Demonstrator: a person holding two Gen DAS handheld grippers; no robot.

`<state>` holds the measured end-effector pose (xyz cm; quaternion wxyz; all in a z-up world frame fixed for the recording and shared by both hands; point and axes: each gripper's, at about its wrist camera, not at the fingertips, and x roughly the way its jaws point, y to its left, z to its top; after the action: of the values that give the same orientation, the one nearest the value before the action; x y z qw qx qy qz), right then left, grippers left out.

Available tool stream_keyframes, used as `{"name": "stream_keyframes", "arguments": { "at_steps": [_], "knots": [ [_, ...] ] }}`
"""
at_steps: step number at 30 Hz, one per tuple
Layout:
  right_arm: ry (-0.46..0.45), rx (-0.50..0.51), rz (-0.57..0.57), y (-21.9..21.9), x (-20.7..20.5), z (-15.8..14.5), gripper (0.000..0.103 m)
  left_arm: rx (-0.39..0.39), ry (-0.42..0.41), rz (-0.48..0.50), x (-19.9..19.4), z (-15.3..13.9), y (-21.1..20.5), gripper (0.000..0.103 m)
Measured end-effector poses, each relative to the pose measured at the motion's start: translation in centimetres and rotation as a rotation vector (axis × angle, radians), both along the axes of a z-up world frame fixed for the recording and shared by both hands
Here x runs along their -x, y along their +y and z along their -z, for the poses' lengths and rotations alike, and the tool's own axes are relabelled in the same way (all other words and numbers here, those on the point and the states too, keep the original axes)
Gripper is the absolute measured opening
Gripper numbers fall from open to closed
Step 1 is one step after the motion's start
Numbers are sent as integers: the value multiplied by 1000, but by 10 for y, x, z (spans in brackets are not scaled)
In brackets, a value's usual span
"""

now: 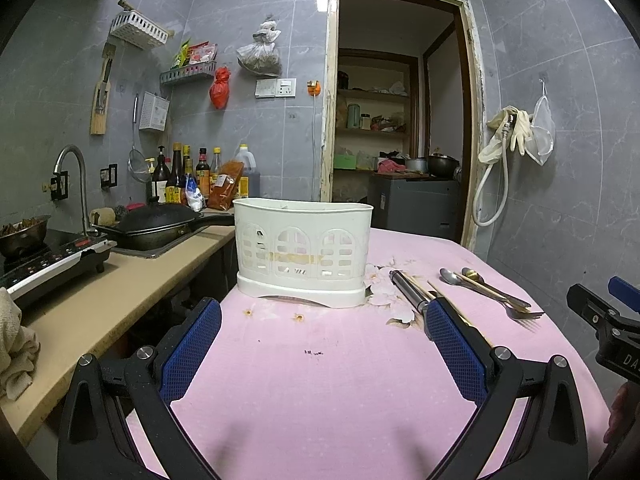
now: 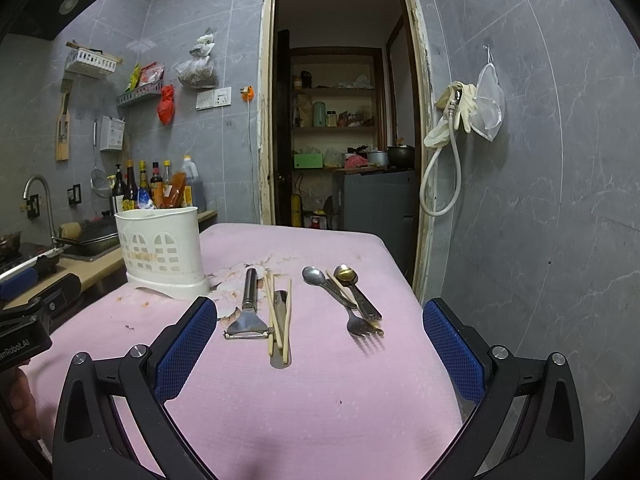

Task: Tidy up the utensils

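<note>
A white slotted utensil holder stands on the pink tablecloth. My left gripper hovers open in front of it with nothing between its fingers. To the holder's right lie a metal peeler, a pair of chopsticks over a flat metal utensil, then a silver spoon, a gold spoon and a fork. My right gripper is open and empty just short of these utensils.
A counter on the left carries an induction cooker, a sink with a black wok and several sauce bottles. An open doorway lies behind the table. A tiled wall with a hanging hose runs close on the right.
</note>
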<state>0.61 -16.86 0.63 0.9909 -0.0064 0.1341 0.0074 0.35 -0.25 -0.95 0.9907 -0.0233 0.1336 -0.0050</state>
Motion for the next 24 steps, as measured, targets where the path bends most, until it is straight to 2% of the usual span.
{"name": "stream_keyframes", "arguments": {
  "at_steps": [24],
  "knots": [
    [11,1,-5,6,0,6,103,0,4,4,0,1,1,101]
  ]
}}
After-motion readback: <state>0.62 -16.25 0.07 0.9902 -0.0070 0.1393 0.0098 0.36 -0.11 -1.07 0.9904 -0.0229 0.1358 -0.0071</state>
